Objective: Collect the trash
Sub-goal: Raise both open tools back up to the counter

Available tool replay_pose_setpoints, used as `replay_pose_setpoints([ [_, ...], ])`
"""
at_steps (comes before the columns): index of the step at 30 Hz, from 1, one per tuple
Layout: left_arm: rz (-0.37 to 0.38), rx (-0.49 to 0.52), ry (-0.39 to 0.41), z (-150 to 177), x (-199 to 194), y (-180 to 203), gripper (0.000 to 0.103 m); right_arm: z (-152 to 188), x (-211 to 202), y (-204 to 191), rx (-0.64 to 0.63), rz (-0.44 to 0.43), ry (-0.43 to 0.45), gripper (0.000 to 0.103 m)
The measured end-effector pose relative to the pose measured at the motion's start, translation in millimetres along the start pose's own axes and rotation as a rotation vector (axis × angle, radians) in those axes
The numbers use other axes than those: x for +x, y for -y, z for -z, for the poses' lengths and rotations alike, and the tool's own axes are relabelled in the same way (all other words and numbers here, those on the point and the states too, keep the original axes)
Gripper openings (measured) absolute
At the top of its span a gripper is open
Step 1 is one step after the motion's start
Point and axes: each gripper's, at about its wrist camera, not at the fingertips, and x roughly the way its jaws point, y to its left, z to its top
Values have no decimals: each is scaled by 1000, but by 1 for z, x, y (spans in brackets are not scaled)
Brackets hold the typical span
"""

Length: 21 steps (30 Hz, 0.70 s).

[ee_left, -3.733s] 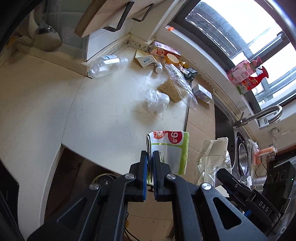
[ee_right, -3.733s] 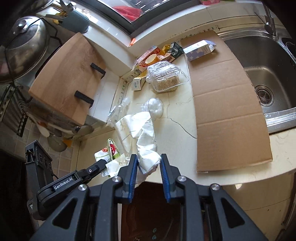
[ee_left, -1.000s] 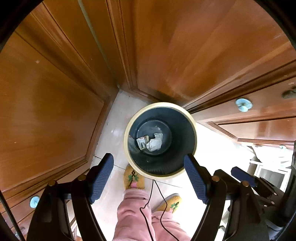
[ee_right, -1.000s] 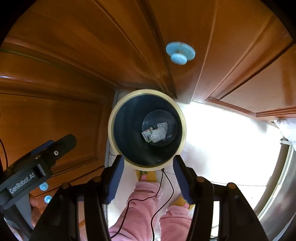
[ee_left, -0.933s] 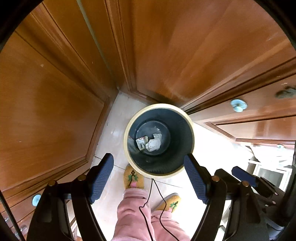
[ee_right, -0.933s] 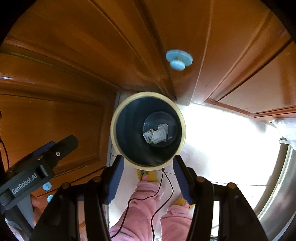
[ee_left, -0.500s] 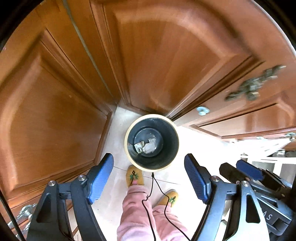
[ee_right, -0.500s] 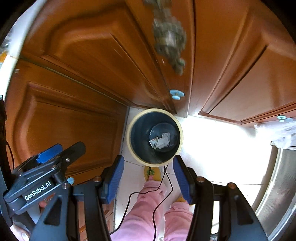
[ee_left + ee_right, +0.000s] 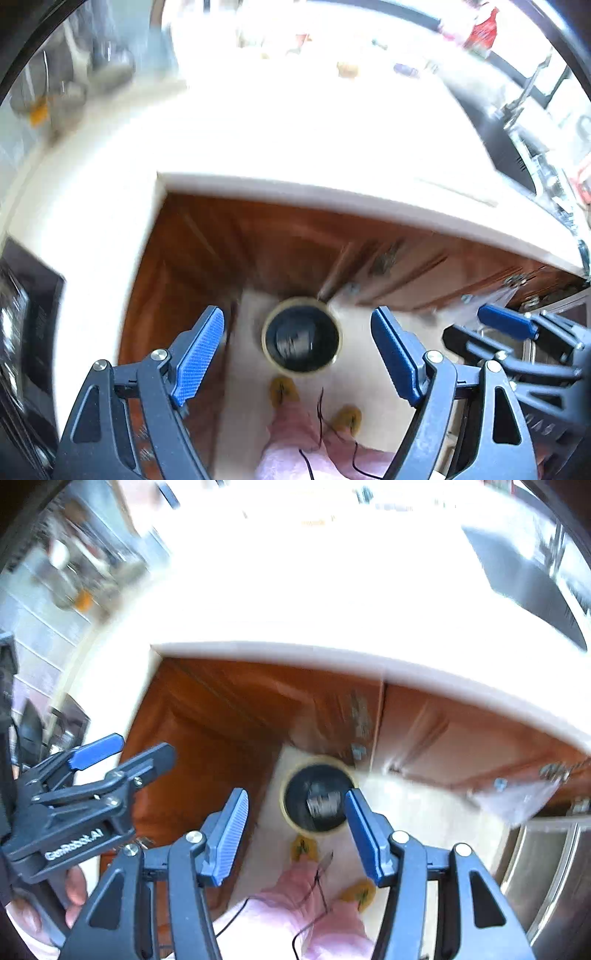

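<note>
A round dark trash bin with a cream rim (image 9: 301, 338) stands on the floor far below, by the wooden cabinet doors; it also shows in the right wrist view (image 9: 318, 796) with pale crumpled trash (image 9: 324, 802) inside. My left gripper (image 9: 297, 354) is open and empty, high above the bin. My right gripper (image 9: 295, 834) is open and empty too. Both views are blurred by motion. The left gripper also shows at the left of the right wrist view (image 9: 122, 751).
The white countertop (image 9: 295, 147) fills the upper half, overexposed, with blurred items along its back edge. A dark sink (image 9: 524, 576) lies at the right. Brown cabinet doors (image 9: 207, 731) run under the counter edge. The person's pink legs and yellow slippers (image 9: 282, 393) stand beside the bin.
Both grippers have risen fast from just above the bin to above counter height. The bin looks much smaller and the countertop has come into view. Both stay open.
</note>
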Motion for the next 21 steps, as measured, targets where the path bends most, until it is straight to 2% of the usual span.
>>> replay_pose_setpoints([
  [5, 0, 104, 127, -30, -58, 3, 81, -28, -65, -16, -72, 71, 168, 56],
  [11, 111, 123, 177, -83, -106, -5, 81, -71, -125, -16, -91, 147, 283, 56],
  [13, 125, 121, 212, -98, -111, -7, 81, -82, -142, -12, -76, 179, 318, 56],
  [16, 126, 134, 219, -125, -106, -5, 82, -104, -155, -12, -60, 236, 381, 57],
  [19, 120, 156, 228, -149, -96, -1, 83, -123, -166, 2, -27, 290, 401, 59],
  [21, 111, 167, 227, -163, -83, 1, 83, -136, -164, 15, 2, 285, 394, 59],
])
